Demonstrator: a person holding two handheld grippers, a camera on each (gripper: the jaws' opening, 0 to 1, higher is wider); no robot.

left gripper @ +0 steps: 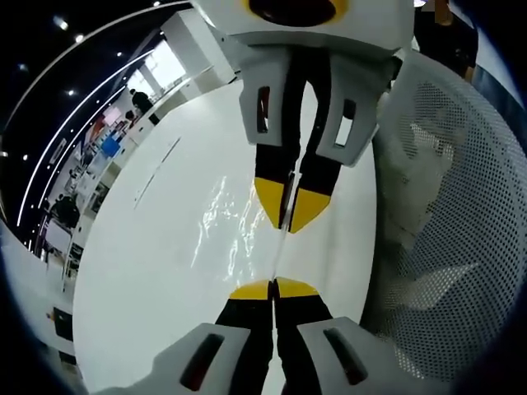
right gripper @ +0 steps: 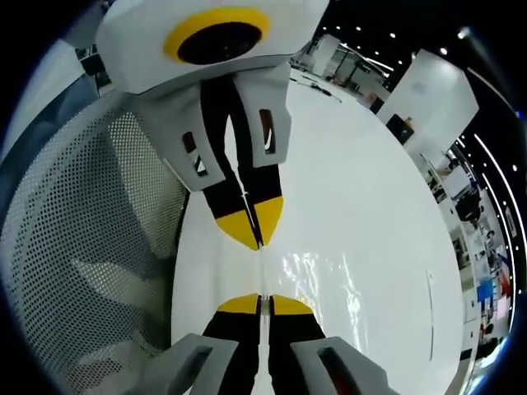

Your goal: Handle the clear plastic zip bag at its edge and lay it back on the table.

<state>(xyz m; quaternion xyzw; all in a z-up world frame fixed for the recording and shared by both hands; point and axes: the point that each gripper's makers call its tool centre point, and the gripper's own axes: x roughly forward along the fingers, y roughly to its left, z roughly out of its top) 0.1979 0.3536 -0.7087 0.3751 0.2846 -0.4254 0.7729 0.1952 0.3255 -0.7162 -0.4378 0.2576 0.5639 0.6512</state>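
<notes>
Two-jaw left gripper with yellow tips (left gripper: 272, 290), rising from the bottom of the left gripper view, clenched on the near edge of the clear plastic zip bag (left gripper: 235, 226). Facing it from the top of the same view, the yellow-tipped right gripper (left gripper: 288, 212), likewise pinched on the bag's edge, its tips just beyond the left gripper's. Bag film stretched thin between the two sets of tips and spread out to one side of them, glinting with wrinkled highlights against the glossy white table (left gripper: 148, 247). Whether resting on the table or held just above it: cannot tell. On the other side of the grippers, just beside the table, a white mesh-backed chair (left gripper: 461, 206).

Same arrangement mirrored in the right gripper view: right gripper (right gripper: 261, 303) at the bottom, clamped on the bag edge, left gripper (right gripper: 254, 220) descending from above, also closed on it. Clear bag (right gripper: 325, 276) shimmering over the table (right gripper: 370, 189) beside the tips, chair (right gripper: 90, 222) on the far side of the grippers from the bag.
</notes>
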